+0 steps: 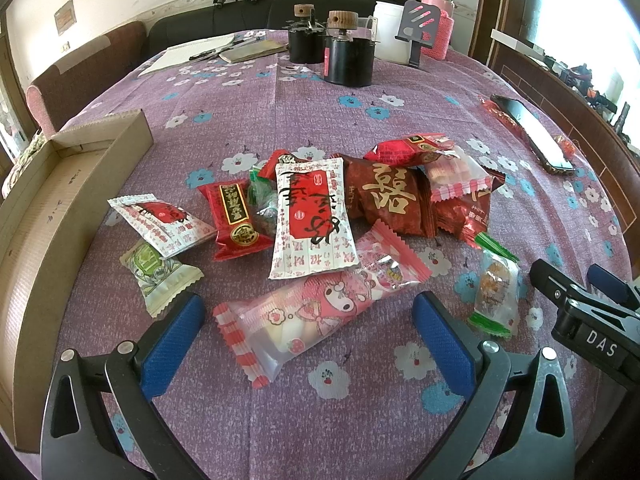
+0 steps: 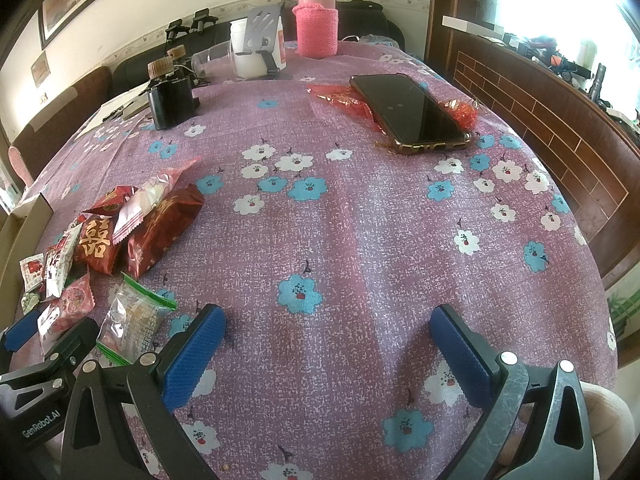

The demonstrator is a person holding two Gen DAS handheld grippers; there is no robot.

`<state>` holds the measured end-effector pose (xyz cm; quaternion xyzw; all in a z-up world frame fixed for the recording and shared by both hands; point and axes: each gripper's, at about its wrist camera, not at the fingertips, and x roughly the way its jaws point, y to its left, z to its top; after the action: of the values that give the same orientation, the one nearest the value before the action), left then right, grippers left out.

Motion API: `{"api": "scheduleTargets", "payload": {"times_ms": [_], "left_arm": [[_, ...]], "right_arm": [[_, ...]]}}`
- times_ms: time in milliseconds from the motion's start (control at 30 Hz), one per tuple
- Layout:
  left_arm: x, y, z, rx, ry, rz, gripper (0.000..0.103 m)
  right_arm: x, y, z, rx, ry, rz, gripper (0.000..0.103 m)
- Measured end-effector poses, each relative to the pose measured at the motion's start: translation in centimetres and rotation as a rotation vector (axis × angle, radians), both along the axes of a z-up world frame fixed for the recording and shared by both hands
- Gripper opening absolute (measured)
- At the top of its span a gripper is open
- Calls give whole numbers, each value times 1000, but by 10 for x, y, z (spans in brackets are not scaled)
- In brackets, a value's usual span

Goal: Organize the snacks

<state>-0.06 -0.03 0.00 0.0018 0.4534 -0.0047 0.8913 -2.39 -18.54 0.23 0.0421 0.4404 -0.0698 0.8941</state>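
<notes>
both grippers hover spread wide over a purple flowered tablecloth (image 2: 360,240), holding nothing. left gripper (image 1: 310,334) brackets the near end of a pink cartoon-printed snack packet (image 1: 320,312), its blue pads (image 1: 176,344) on either side and apart from the wrapper. beyond it a heap of snacks sits mid-table: a white-and-red packet (image 1: 310,220) on top, dark red packets with gold characters (image 1: 384,200) to its right, a green-and-cream sweet (image 1: 158,276) at near left. a clear packet with green ends (image 1: 494,292) lies to the right, near the right gripper (image 2: 326,354), which is over bare cloth. an open cardboard box (image 1: 48,216) stands at the left edge. a phone (image 2: 410,110) rests far right.
</notes>
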Motion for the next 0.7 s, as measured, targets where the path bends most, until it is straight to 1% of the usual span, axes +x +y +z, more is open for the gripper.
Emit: {"api": "scheduleTargets", "payload": {"times_ms": [67, 200, 267, 400, 500, 567, 667, 700], "left_arm": [[0, 0, 0, 1, 13, -22, 103], [-3, 2, 3, 4, 67, -67, 103], [-7, 3, 2, 7, 66, -95, 103], [-13, 2, 3, 4, 67, -91, 103], [-22, 1, 6, -20, 84, -122, 103], [-29, 5, 13, -47, 63, -126, 103], [-51, 18, 38, -54, -41, -105, 103], [-60, 27, 51, -66, -87, -90, 103]], "right_arm": [[0, 0, 0, 0, 0, 0, 103], [0, 0, 0, 0, 0, 0, 103], [0, 0, 0, 0, 0, 0, 103], [0, 0, 0, 0, 0, 0, 103], [0, 0, 0, 0, 0, -1, 103], [0, 0, 0, 0, 0, -1, 103], [0, 0, 0, 0, 0, -1, 103], [0, 0, 0, 0, 0, -1, 103]]}}
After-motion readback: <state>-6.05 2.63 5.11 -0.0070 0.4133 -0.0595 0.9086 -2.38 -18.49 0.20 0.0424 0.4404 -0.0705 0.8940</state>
